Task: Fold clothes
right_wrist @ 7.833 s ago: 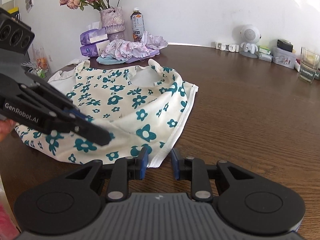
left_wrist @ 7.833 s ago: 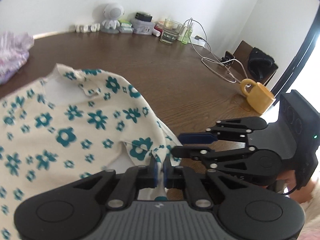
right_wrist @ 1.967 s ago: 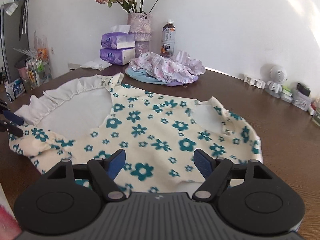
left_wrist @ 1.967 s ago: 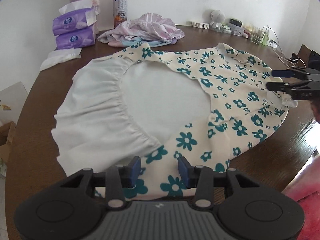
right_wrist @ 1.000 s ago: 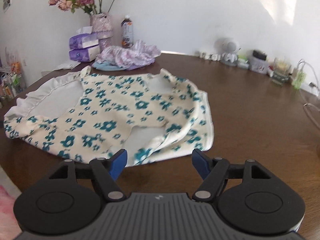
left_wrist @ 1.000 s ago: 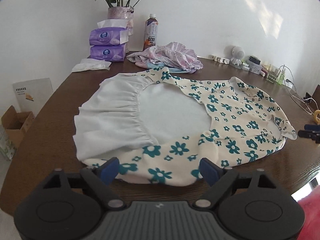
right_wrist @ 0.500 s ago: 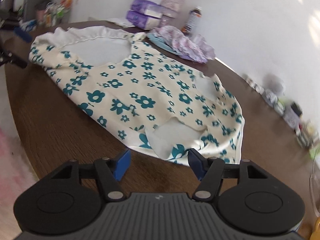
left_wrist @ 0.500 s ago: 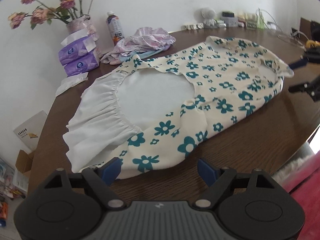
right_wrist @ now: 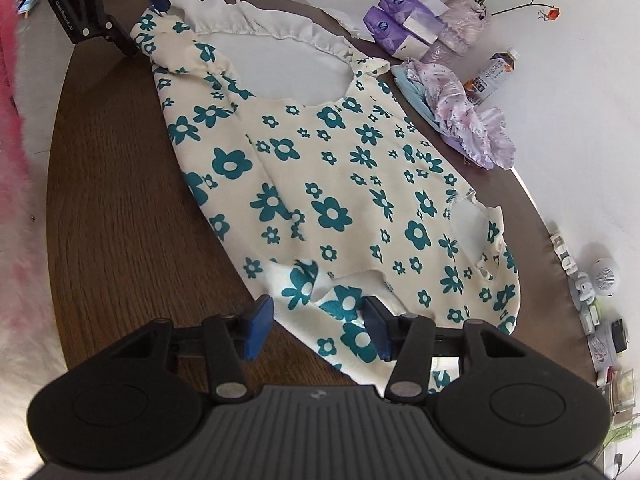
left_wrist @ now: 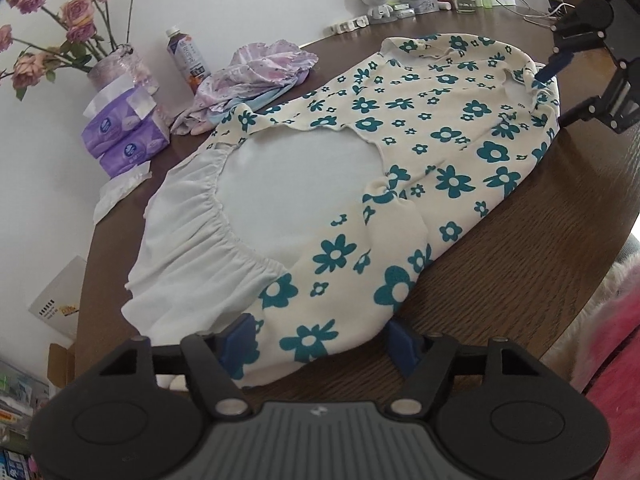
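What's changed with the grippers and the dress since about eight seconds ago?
Both grippers let go: the left gripper and right gripper, then shut on the bunched dress, are now open at opposite ends of it. The dress has been spread flat, white lining exposed. The purple clothes pile stayed put.

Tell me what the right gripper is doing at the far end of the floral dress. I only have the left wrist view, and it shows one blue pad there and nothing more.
Observer: In the right wrist view the right gripper is open, with its pads wide apart on either side of the dress's near edge.
Reviewer: Is the fabric lying flat between the pads?
Observer: No. The edge there is rumpled, and a small flap is turned up so that the white inside shows. I cannot tell whether either pad touches the cloth.
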The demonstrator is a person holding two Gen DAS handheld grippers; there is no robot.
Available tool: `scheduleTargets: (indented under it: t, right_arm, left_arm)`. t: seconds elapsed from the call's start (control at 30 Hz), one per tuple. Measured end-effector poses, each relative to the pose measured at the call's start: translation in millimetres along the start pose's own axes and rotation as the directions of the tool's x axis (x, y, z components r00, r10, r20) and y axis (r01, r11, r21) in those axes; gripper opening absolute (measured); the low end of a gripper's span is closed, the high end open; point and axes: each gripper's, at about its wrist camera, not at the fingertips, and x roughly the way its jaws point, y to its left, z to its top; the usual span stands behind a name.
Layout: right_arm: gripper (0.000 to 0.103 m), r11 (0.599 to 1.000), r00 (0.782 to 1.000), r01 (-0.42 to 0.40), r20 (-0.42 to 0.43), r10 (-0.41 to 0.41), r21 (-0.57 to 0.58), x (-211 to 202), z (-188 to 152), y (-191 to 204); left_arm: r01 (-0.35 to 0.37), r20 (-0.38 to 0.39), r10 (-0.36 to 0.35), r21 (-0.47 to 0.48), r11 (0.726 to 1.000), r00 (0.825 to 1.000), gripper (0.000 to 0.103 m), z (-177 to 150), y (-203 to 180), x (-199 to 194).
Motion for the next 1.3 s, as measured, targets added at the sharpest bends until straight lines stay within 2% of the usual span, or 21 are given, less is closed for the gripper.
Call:
scheduleTargets:
  t: [0.1,0.17,0.2,0.23,0.33,0.7,0.97,1.1,1.2,1.3]
  right_arm:
    - [0.049,1.000,1.000,-0.018,0.000,0.018,0.008,2,1,-3]
    - [0.036,0.998,0.999,-0.051,-0.002,0.051,0.021,3,1,-5]
    - [0.030,0.997,0.998,-0.067,-0.005,0.068,0.028,3,1,-5]
    - [0.020,0.996,0.996,-0.083,-0.007,0.084,0.035,3,1,-6]
    - [0.008,0.995,0.995,-0.094,-0.014,0.095,0.035,3,1,-4]
    - [0.003,0.993,0.997,-0.072,0.024,0.070,0.093,-3,2,-9]
    - [0.002,0.993,0.998,0.015,0.066,-0.023,0.116,-1,15,-27]
    - [0.002,0.988,0.995,0.073,0.054,-0.081,0.135,18,24,-41]
    - [0.002,0.981,0.993,0.106,0.043,-0.114,0.160,35,28,-51]
    - [0.001,0.977,0.991,0.121,0.029,-0.128,0.177,50,29,-58]
  left_arm:
    - [0.009,0.001,-0.009,0.007,1.000,1.000,0.053,1,1,1]
    - [0.023,-0.003,-0.023,0.004,1.000,1.000,0.034,1,3,2]
    - [0.031,-0.002,-0.031,0.001,1.000,1.000,0.030,1,4,1]
    - [0.040,0.001,-0.040,-0.002,0.999,0.999,0.024,1,6,0]
    - [0.053,0.011,-0.053,-0.002,0.999,0.999,0.010,2,6,-2]
    - [0.060,0.027,-0.059,-0.029,0.998,0.998,0.006,7,15,-7]
    - [-0.039,0.103,0.039,-0.003,0.999,0.994,0.004,34,32,-13]
    - [-0.080,0.140,0.078,0.009,0.997,0.987,0.004,63,46,5]
    - [-0.080,0.125,0.080,-0.006,0.997,0.989,0.004,78,57,29]
    - [-0.051,0.091,0.054,-0.040,0.998,0.994,0.004,84,68,54]
